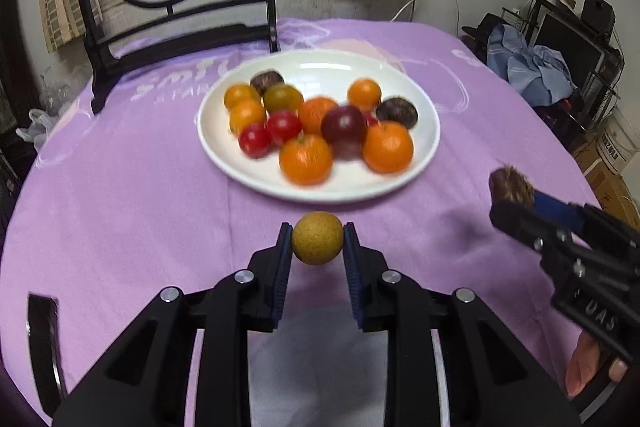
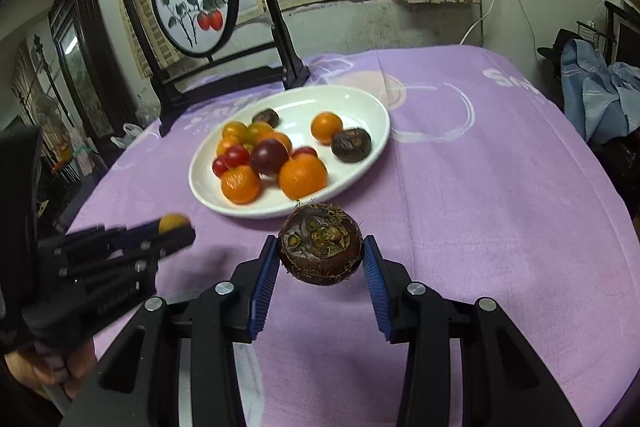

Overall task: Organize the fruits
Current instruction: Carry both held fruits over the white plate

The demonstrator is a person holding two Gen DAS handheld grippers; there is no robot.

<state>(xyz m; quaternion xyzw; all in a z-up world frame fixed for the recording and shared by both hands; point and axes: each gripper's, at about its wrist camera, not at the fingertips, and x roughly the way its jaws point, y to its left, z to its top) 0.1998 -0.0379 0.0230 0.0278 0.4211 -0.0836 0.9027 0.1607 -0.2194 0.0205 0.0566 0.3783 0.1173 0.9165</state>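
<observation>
Fruits gripped in both tools before the plate

Fruit is being held on each side, above the purple cloth (image 1: pixel 120 187) that is covering the tabletop. On the left, the left tool (image 1: pixel 317 241) is pinching a small round tan fruit (image 1: pixel 317 237) between its blue pads, just short of the near rim of the white plate (image 1: pixel 216 143). In the right wrist view this same tool (image 2: pixel 176 233) is showing at the left edge with the tan fruit (image 2: pixel 173 221) peeking out at its tips.

Moving toward the middle, the plate is carrying a loose pile: oranges (image 1: pixel 306 159), red cherry tomatoes (image 1: pixel 255 139), a dark plum (image 1: pixel 344 125) and dark brown bulbs (image 1: pixel 397 112), most of them touching one another.

On the right, the right tool (image 2: pixel 320 253) is clamping a dark brown, hairy water chestnut (image 2: pixel 321 243) between its pads, near the plate's front rim (image 2: pixel 256 213). From the left wrist view the right tool (image 1: pixel 514 195) is reaching in from the right edge, the chestnut (image 1: pixel 510 185) at its tip
</observation>
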